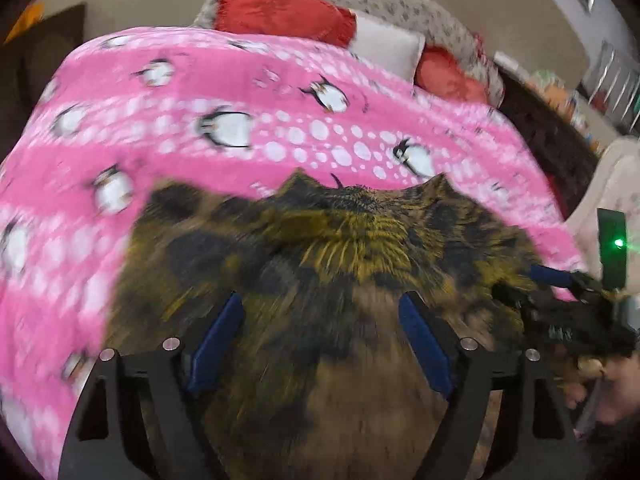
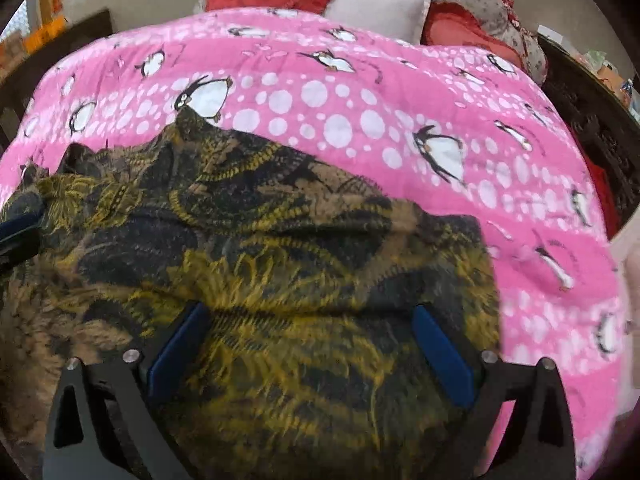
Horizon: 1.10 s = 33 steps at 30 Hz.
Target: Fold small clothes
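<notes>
A small brown, black and yellow patterned garment point(image 1: 320, 280) lies spread on a pink penguin-print blanket point(image 1: 200, 92); it also shows in the right wrist view point(image 2: 260, 248) on the same blanket point(image 2: 360, 92). My left gripper point(image 1: 320, 312) hovers over the garment, jaws wide apart, nothing between the blue pads point(image 1: 216, 344). My right gripper point(image 2: 308, 320) is likewise open over the garment's right part. The right gripper shows in the left wrist view point(image 1: 560, 292) at the garment's right edge. The left gripper's tip shows at the left edge of the right wrist view point(image 2: 20, 224).
Red cushions point(image 1: 280, 12), a white pillow point(image 1: 388, 48) and a floral pillow point(image 1: 400, 0) lie at the bed's head. A dark wooden bed frame point(image 1: 548, 128) runs along the right side. A cluttered shelf point(image 1: 572, 96) stands beyond it.
</notes>
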Each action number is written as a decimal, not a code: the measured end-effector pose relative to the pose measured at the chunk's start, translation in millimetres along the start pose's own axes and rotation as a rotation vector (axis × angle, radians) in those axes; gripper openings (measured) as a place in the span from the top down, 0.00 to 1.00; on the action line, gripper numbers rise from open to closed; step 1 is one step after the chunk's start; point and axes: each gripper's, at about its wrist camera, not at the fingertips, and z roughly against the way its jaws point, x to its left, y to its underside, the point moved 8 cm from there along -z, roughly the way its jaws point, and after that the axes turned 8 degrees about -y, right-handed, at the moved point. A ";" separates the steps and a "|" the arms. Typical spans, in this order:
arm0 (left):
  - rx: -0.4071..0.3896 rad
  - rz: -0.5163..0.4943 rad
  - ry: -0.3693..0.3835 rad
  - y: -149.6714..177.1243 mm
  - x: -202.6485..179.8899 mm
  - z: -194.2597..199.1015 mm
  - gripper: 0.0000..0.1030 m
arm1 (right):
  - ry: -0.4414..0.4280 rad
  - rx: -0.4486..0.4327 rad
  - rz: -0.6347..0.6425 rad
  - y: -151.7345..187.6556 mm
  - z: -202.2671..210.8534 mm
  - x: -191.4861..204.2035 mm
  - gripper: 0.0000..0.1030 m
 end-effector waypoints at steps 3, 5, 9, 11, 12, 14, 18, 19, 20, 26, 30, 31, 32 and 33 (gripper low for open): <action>-0.032 0.058 -0.015 18.9 23.0 40.2 0.38 | -0.109 -0.137 -0.050 -3.5 36.6 25.3 0.04; -0.031 0.082 0.015 38.0 31.7 65.1 0.38 | -0.169 -0.153 -0.060 -2.4 42.3 48.2 0.03; -0.030 0.090 0.060 70.7 31.4 99.8 0.38 | -0.176 -0.129 0.002 5.1 18.5 76.0 0.04; -0.005 0.089 0.076 95.7 30.1 110.3 0.38 | -0.146 -0.076 0.020 19.6 -9.3 75.6 0.02; 0.007 0.097 0.074 104.4 29.6 110.3 0.38 | -0.154 -0.103 0.016 23.5 -9.0 76.7 0.01; 0.038 0.152 0.056 129.4 35.2 108.9 0.38 | -0.173 -0.133 0.004 21.6 -2.8 74.8 0.01; 0.069 0.243 0.032 159.8 46.0 114.5 0.39 | -0.172 -0.142 0.004 22.9 1.7 75.3 0.01; 0.059 0.243 0.045 158.3 45.1 118.1 0.38 | -0.172 -0.144 0.004 23.4 2.9 75.8 0.01; 0.057 0.257 0.068 156.5 44.9 117.3 0.38 | -0.171 -0.146 0.004 23.4 4.0 75.9 0.01; 0.098 0.386 0.194 146.1 44.9 98.4 0.18 | -0.164 -0.152 0.004 24.5 -0.2 74.2 0.01; 0.090 0.384 0.191 134.2 47.3 92.0 0.21 | -0.165 -0.153 0.004 24.6 0.0 74.1 0.01; 0.081 0.407 0.187 130.6 53.8 90.7 0.26 | -0.166 -0.153 0.003 23.7 -0.8 74.5 0.01; 0.075 0.440 0.186 127.2 61.8 88.4 0.29 | -0.166 -0.153 0.004 23.7 -0.8 74.5 0.01; 0.071 0.463 0.195 125.1 66.4 87.8 0.30 | -0.166 -0.153 0.004 24.0 -0.6 74.4 0.01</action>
